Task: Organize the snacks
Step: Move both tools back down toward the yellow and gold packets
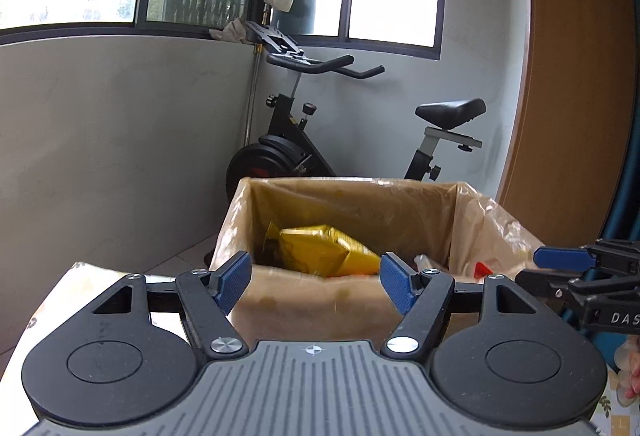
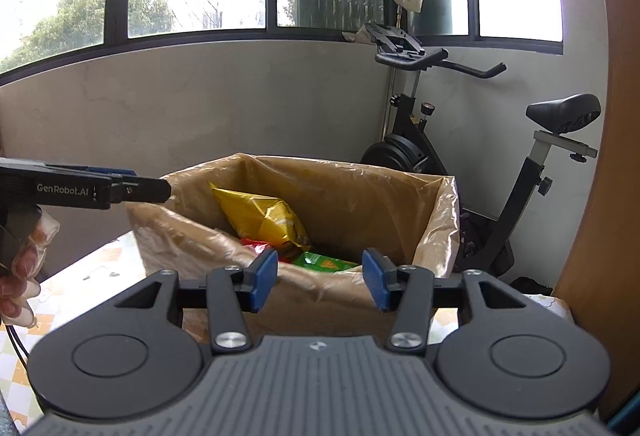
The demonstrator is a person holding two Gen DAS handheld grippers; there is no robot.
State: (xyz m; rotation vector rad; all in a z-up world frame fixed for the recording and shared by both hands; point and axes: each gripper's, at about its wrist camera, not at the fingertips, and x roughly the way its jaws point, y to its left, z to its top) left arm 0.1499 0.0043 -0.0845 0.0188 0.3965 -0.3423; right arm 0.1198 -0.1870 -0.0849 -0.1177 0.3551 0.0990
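Observation:
A cardboard box (image 1: 312,300) lined with clear plastic stands on the table ahead; it also shows in the right wrist view (image 2: 360,192). Inside lie a yellow snack bag (image 1: 320,248) (image 2: 264,216), a green packet (image 2: 324,262) and a red packet (image 2: 256,246). My left gripper (image 1: 316,282) is open and empty, level with the box's near rim. My right gripper (image 2: 320,278) is open and empty, just in front of the box. The right gripper shows at the right edge of the left wrist view (image 1: 580,264); the left gripper shows at the left of the right wrist view (image 2: 132,184).
An exercise bike (image 1: 304,140) (image 2: 440,140) stands behind the box against the grey wall under windows. A patterned tablecloth (image 2: 92,276) covers the table. A wooden panel (image 1: 576,96) rises at the right.

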